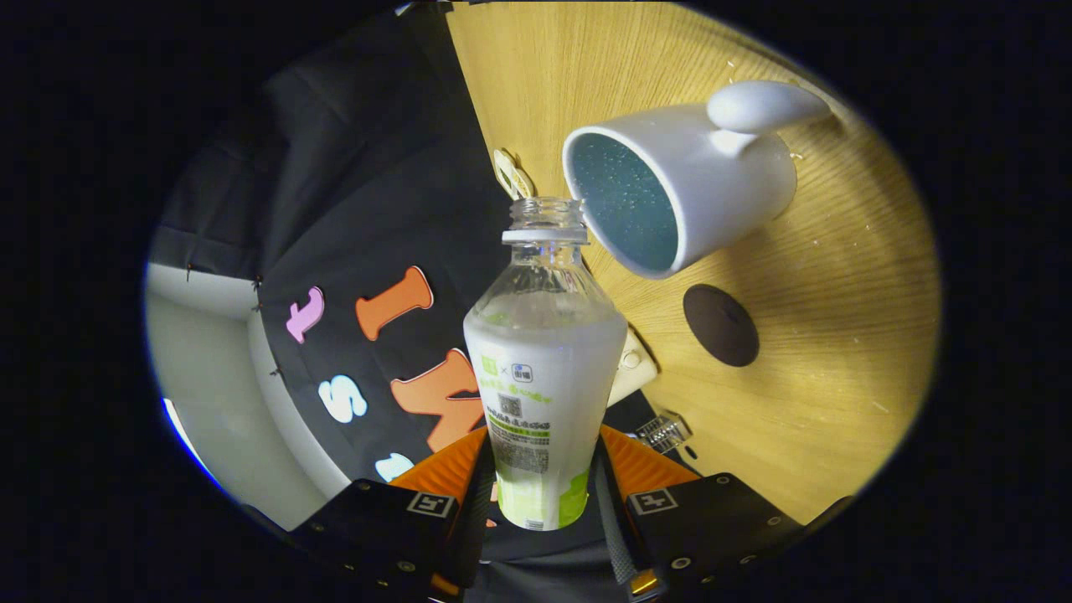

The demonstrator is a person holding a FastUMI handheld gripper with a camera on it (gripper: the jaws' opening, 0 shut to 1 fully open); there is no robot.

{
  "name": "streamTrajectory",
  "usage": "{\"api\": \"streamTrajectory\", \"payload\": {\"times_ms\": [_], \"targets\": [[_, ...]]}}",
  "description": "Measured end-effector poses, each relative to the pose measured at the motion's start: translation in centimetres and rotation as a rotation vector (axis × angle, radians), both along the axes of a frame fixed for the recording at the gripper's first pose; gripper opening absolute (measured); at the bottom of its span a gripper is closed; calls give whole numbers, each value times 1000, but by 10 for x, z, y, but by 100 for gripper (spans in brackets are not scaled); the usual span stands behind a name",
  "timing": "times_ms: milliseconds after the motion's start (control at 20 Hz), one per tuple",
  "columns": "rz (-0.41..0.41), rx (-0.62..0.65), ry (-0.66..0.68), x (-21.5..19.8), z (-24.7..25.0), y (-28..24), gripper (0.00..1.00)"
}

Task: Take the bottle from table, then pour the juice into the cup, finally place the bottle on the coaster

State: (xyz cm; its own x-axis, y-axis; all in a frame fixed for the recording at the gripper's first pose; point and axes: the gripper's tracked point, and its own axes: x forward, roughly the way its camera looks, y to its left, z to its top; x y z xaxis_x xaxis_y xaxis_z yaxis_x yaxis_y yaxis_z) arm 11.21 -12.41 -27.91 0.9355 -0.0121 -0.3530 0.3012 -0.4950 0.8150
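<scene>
We have the jaws clamped on the bottle (544, 368); its open mouth points straight ahead, just beside the cup (678, 188) rim.

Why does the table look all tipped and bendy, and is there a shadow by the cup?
In the gripper view the fisheye lens curves the table, and the tilted camera tips it; the cup casts a soft shadow on the wood beneath it, near the coaster; the bottle, clamped in the tongs, looks sharp, with light glinting on its clear neck.
</scene>
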Motion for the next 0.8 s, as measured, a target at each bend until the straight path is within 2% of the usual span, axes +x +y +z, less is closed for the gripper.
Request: {"api": "streamTrajectory", "payload": {"times_ms": [200,350,600,800], "targets": [[113,-220,71,-22,-28,15,61],[187,-381,66,-29,-26,27,61],[199,-651,-55,-23,0,29,61],[267,-987,-34,-18,-2,26,61]]}}
